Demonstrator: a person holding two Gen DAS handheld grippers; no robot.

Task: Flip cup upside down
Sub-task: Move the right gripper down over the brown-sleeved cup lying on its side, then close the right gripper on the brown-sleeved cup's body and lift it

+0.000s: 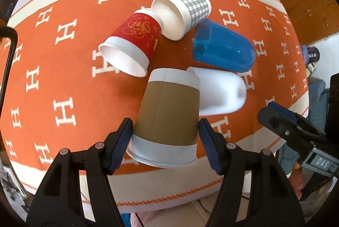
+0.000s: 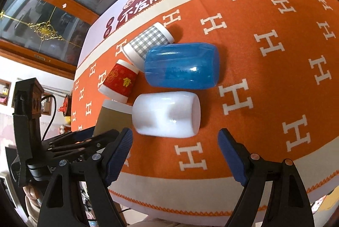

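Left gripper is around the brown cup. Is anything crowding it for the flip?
The left gripper has nothing between its fingers and the brown cup. The white cup lies against the brown cup's right side, and the red cup lies just beyond, so swing space looks tight.

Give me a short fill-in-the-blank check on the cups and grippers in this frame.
1. The left gripper has its fingers on either side of the ____ paper cup.
2. The right gripper holds ____.
3. The blue cup lies on its ____.
4. The cup beside the white cup on the tablecloth is ____.

Answers: brown; nothing; side; blue
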